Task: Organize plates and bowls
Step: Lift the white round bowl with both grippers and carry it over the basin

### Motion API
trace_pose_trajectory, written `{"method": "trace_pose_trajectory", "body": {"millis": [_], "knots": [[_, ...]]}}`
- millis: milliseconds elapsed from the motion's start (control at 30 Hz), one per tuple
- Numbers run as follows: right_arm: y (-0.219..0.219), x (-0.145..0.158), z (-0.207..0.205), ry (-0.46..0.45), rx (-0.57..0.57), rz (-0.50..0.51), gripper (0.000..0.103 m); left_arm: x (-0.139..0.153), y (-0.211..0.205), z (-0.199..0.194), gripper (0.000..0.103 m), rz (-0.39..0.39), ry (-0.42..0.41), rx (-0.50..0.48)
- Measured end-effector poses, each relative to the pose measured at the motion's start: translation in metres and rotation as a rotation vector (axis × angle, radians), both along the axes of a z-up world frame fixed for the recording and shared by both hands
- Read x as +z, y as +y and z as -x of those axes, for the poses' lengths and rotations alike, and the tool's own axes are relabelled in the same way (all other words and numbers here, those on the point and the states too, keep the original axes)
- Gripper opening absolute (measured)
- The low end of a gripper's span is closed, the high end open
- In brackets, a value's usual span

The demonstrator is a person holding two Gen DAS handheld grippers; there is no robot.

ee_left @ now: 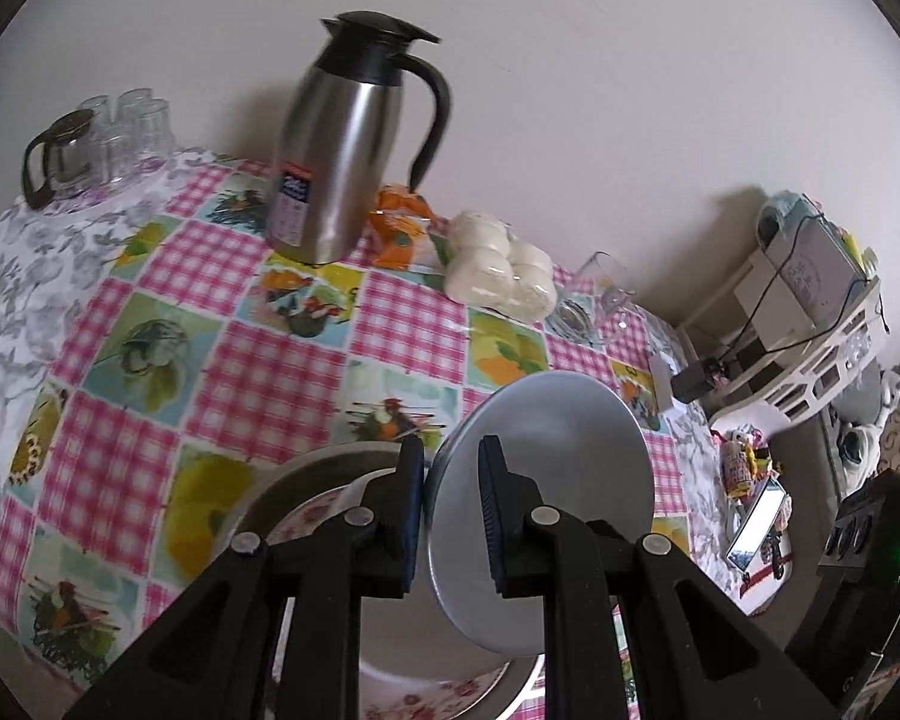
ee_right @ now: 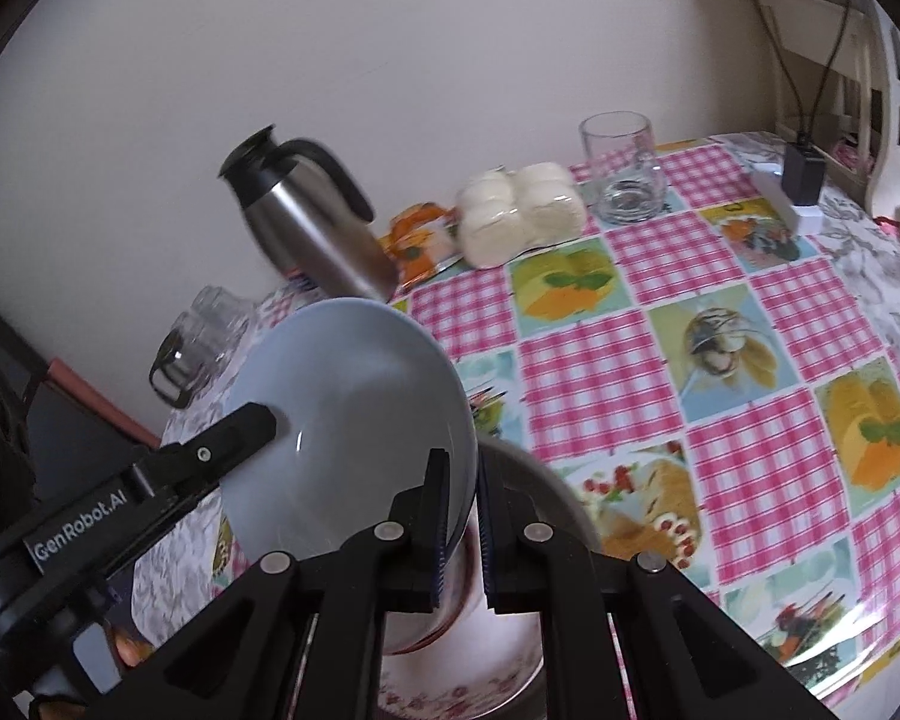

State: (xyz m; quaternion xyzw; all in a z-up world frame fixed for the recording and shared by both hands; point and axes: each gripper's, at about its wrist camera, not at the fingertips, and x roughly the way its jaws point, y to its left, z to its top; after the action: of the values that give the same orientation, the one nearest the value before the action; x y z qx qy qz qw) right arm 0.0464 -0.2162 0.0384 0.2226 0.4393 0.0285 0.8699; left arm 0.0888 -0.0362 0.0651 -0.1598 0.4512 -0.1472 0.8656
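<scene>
Overhead, tilted on edge above a floral plate (ee_right: 450,693): pale blue bowl (ee_right: 354,414), rim pinched from opposite sides by left gripper (ee_left: 450,516) and right gripper (ee_right: 459,531), both angled steeply down over checked tablecloth (ee_right: 750,420).

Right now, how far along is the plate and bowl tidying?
Done: a floral-patterned plate already lies in the stack below. In hand: both the left hand-held gripper and the right hand-held gripper pinch opposite rims of the pale blue round plate, tilted above the table. Left: setting it down.
</scene>
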Motion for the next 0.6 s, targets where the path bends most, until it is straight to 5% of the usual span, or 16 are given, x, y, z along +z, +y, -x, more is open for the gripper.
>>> {"method": "trace_pose_trajectory", "body": {"millis": [600], "knots": [[0.031,-0.013,0.000,0.114,0.058,0.108,0.015,-0.023,0.019,0.010,0.017,0.007,0.075,0.008]]}}
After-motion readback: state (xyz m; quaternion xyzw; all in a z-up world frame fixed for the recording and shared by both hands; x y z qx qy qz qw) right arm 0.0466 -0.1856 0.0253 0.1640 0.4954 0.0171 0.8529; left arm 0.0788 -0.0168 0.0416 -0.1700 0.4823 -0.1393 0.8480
